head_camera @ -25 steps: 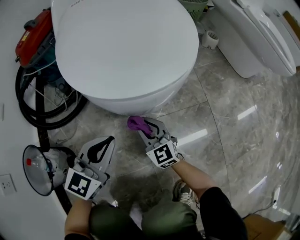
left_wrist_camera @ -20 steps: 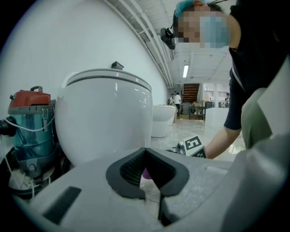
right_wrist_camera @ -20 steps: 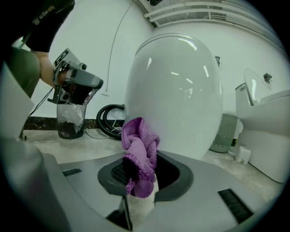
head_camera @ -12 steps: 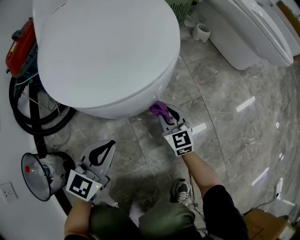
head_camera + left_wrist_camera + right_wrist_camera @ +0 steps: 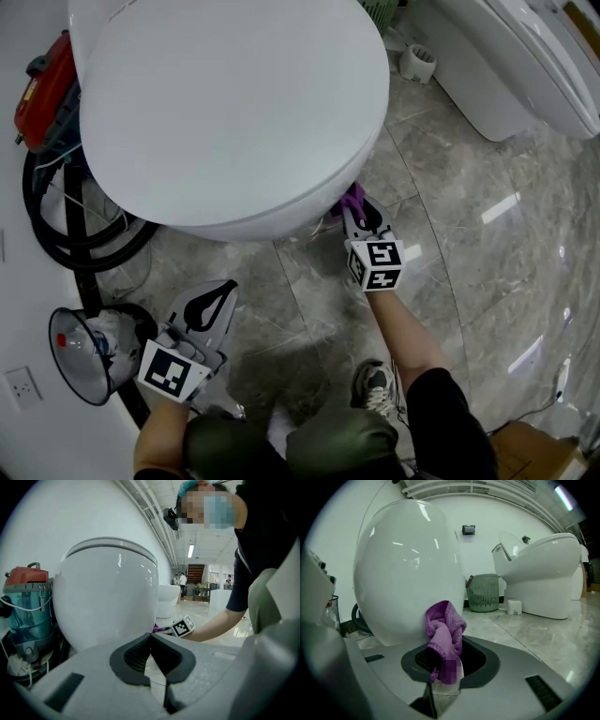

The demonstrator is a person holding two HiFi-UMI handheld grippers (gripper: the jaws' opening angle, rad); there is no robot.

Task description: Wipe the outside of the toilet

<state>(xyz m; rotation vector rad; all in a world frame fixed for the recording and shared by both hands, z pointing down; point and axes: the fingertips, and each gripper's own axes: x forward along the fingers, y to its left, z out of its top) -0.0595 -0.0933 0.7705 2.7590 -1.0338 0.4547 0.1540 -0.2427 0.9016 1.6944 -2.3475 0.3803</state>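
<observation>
A large white toilet [image 5: 225,103] with its lid down fills the upper head view; its rounded bowl [image 5: 408,569] looms in the right gripper view. My right gripper [image 5: 357,211] is shut on a purple cloth [image 5: 352,197], which presses against the bowl's lower right side. The cloth [image 5: 444,634] bunches up between the jaws. My left gripper [image 5: 208,303] hangs low at the left over the floor, shut with nothing in it, apart from the bowl [image 5: 105,602].
A red-topped vacuum cleaner [image 5: 42,75] with a black hose [image 5: 66,234] sits left of the toilet. A clear funnel-shaped lamp [image 5: 80,352] lies by the wall. A second toilet [image 5: 506,66], a green basket [image 5: 483,592] and a paper roll [image 5: 420,64] stand at the back right.
My right gripper has carried the purple cloth from the bowl's front rightward and up along its side. The left gripper has stayed put.
</observation>
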